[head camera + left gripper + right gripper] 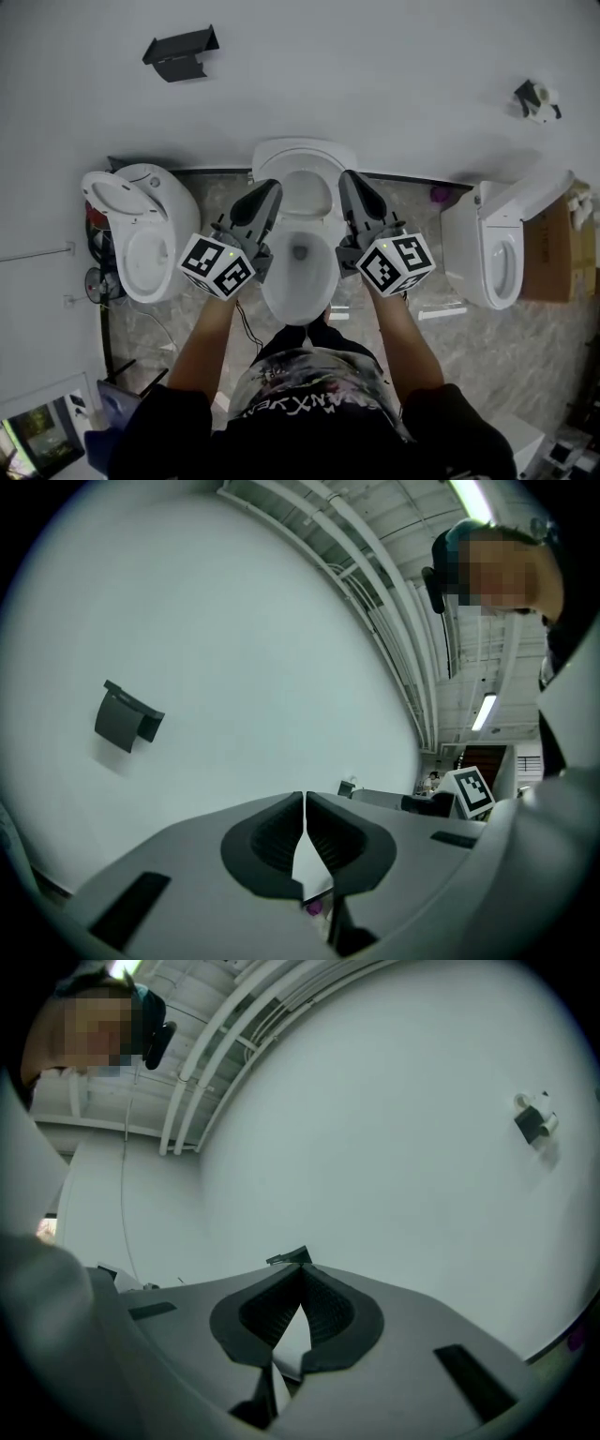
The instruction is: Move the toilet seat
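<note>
In the head view a white toilet [298, 277] stands below me against the wall, its bowl open. Its seat and lid [298, 165] look raised at the back by the wall. My left gripper [266, 193] hangs above the bowl's left side, my right gripper [351, 182] above its right side. Both point level at the wall, clear of the toilet. In the left gripper view the left gripper [305, 801] has its jaws together with nothing between them. The right gripper [301, 1270] in its own view is likewise shut and empty.
A second toilet [141, 230] with its lid up stands at the left, a third toilet [495, 246] at the right beside a cardboard box [555, 251]. A black bracket [178, 53] and a small fitting [536, 99] hang on the wall. A purple object [441, 195] lies on the floor.
</note>
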A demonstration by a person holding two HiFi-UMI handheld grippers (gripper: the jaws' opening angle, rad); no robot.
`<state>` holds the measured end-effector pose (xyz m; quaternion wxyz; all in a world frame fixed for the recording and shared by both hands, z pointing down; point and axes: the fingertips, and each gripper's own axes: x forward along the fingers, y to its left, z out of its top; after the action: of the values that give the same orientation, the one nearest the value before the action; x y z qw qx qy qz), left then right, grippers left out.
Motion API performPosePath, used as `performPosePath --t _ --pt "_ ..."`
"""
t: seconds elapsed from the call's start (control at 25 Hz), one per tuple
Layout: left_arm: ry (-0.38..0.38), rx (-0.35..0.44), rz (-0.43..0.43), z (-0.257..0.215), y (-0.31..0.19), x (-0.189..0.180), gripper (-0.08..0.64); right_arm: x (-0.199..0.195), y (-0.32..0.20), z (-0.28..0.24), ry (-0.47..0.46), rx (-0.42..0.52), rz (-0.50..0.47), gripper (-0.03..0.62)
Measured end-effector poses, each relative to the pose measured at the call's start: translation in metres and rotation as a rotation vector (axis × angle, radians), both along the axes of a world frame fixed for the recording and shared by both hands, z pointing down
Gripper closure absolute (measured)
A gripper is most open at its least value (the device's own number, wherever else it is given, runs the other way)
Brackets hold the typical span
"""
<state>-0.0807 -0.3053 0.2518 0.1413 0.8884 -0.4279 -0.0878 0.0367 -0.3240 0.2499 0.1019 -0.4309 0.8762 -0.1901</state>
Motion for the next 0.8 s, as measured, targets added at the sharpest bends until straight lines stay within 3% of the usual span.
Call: performPosePath --t 0.2,0.52,0.68,0.8 --pt "0.008 0.048 0.048 -0.051 0.03 0.006 0.529 -0.002 0.034 -0.053 0.055 0.104 -0.07 0.589" --pt "-0.098 0.178 0.129 -0.116 0.07 0.025 0.529 -0.011 0.077 -0.11 0.217 0.257 -0.143 0.589" --pt "-0.194 0.243 0.158 -0.131 0.084 0.035 0.529 -0.018 0.097 -0.121 0.297 0.31 -0.187 0.589" --pt "-0.224 0.256 0.165 -0.133 0.09 0.037 0.529 -0.023 0.108 -0.124 0.32 0.329 -0.215 0.589"
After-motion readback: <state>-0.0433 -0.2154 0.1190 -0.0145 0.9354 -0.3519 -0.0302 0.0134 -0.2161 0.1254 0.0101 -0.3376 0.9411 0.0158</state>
